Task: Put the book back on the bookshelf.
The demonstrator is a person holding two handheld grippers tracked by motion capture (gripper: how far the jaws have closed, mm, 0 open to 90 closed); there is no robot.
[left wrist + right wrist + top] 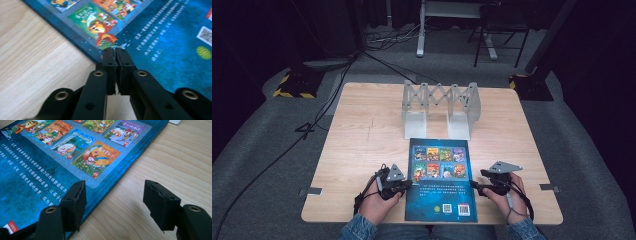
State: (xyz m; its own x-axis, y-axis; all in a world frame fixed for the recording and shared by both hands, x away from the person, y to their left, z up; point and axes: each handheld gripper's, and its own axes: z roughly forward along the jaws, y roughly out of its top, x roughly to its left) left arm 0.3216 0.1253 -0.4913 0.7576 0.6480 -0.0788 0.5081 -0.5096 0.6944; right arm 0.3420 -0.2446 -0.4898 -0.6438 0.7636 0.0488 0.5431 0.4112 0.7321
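A dark blue picture book (440, 180) lies flat, back cover up, at the front middle of the wooden table (362, 135). My left gripper (406, 184) rests at the book's left edge. In the left gripper view its jaws (115, 51) are pressed together with nothing between them, tips right at the edge of the blue cover (162, 37). My right gripper (474, 186) is at the book's right edge. Its jaws (115, 188) stand apart, one over the cover (37, 177) and the other over bare wood.
A pale grey folding book stand (439, 102) stands upright behind the book, near the table's far edge. Bare wood (362, 135) stretches left and right of the book. Beyond the table there are cables and metal stand legs on the grey floor (472, 35).
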